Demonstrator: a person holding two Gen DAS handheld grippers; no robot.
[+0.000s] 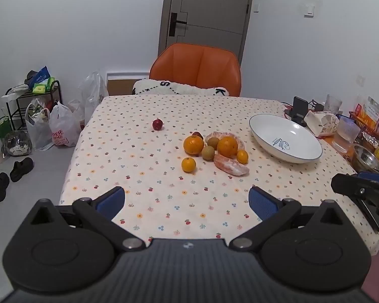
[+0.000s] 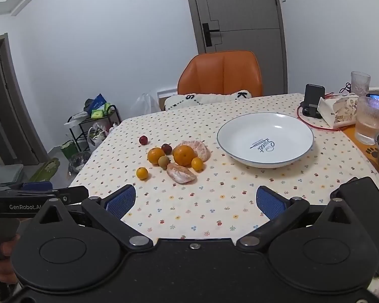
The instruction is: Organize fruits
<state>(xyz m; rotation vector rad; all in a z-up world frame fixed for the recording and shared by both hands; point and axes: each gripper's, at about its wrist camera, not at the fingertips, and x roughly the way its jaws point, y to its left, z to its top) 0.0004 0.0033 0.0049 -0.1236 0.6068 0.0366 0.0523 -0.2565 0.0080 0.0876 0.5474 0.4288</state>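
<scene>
Blue-padded left tongs [image 1: 187, 199] and right tongs [image 2: 195, 202] hover spread wide, empty, above the near worktop [image 2: 189, 212]. Fruits [image 2: 175, 157] cluster mid-worktop, left of the empty plate [image 2: 265, 160]. Risk: round oranges roll off if nudged; peeled segments crush.

Both fisheye cameras sit just behind their own fingers, raised above the near edge of the counter [image 1: 144, 176] and facing across it toward the orange chair [image 1: 197, 68] and door. The left view looks from the left, the right view from the right. Both share the fruit cluster [image 2: 176, 156] mid-counter and the white plate [image 2: 265, 139], neither close.
</scene>
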